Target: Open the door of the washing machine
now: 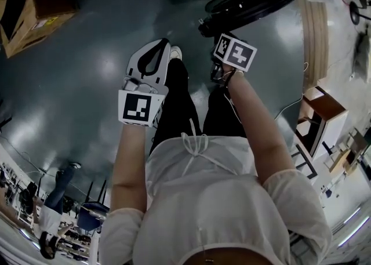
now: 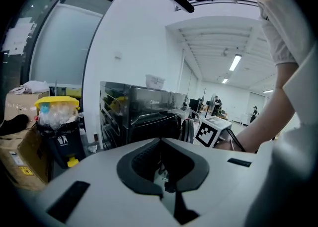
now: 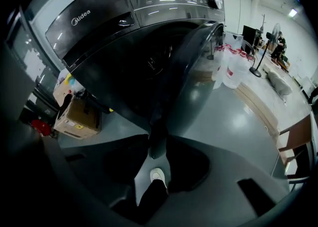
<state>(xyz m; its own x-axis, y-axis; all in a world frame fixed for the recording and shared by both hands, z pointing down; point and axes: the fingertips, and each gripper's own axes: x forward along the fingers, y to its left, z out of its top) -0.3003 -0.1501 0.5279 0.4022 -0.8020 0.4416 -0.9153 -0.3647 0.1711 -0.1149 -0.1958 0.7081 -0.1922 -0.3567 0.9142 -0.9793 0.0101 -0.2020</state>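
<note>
Right gripper view: a dark grey washing machine (image 3: pixel 114 32) fills the upper frame, its round door (image 3: pixel 198 57) standing swung out to the right of the dark drum opening, above a glossy grey floor (image 3: pixel 233 121). A cardboard box (image 3: pixel 77 116) sits on the floor at the machine's left. A cluster of clear plastic bottles (image 3: pixel 231 67) stands at its right, near a low wooden platform (image 3: pixel 263 107). In the left gripper view, a black bin (image 2: pixel 58 131) with a yellow lid, stuffed with clear plastic, stands left of the machine. The right gripper (image 3: pixel 155 144) points steeply down with the door's lower edge just ahead of its tips. Its jaws stand a narrow slit apart and pinch nothing, and whether they touch the door cannot be told. A white shoe (image 3: pixel 158 175) shows through the slit. The left gripper (image 2: pixel 161 141), held level beside the right one, has its jaws closed tip to tip, empty.
</note>
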